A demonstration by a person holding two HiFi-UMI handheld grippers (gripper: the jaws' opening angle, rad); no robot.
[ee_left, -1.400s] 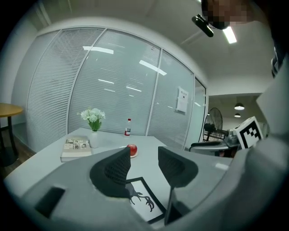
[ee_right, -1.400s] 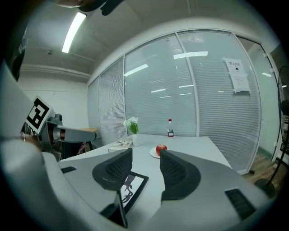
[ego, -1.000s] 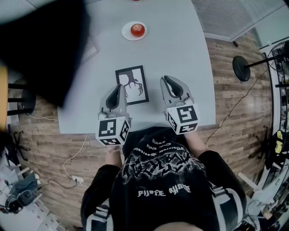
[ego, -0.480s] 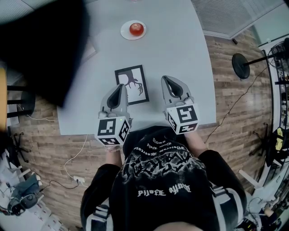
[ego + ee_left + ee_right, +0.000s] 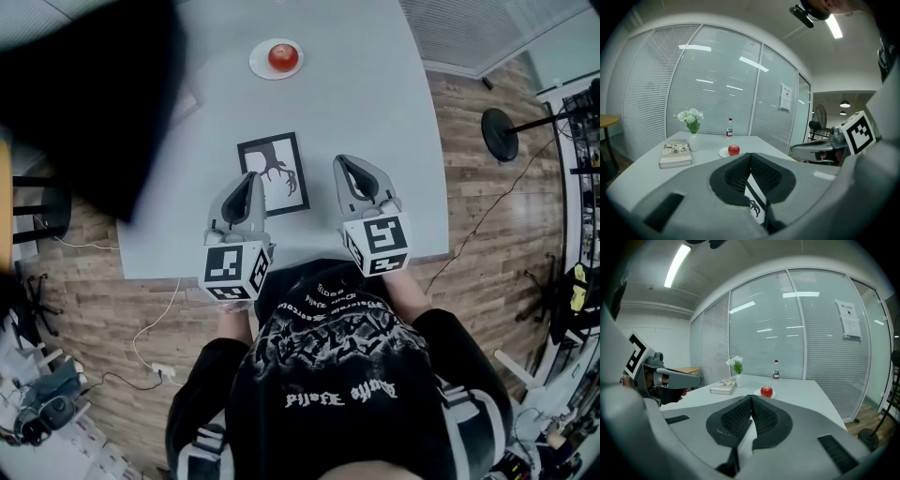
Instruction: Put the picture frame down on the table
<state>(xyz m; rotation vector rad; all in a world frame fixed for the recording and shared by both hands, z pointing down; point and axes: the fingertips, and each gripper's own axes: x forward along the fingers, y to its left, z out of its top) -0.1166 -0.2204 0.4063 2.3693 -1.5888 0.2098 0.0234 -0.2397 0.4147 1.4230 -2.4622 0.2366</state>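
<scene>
The picture frame (image 5: 274,174), black-edged with a dark antler drawing on white, lies flat on the grey table (image 5: 375,103) near its front edge. My left gripper (image 5: 249,178) is shut and empty, its tip over the frame's left edge. Through the gap under its closed jaws in the left gripper view (image 5: 750,155), a strip of the frame (image 5: 754,206) shows. My right gripper (image 5: 343,165) hovers just right of the frame, apart from it, also shut on nothing. In the right gripper view (image 5: 751,400) its pads are pressed together.
A red apple (image 5: 283,56) on a white plate sits at the table's far side. A book (image 5: 675,154), a vase of white flowers (image 5: 692,129) and a small bottle (image 5: 729,127) stand further back. A dark patch covers the head view's upper left.
Only the head view has shifted slightly. The frame and both grippers stay where they were.
</scene>
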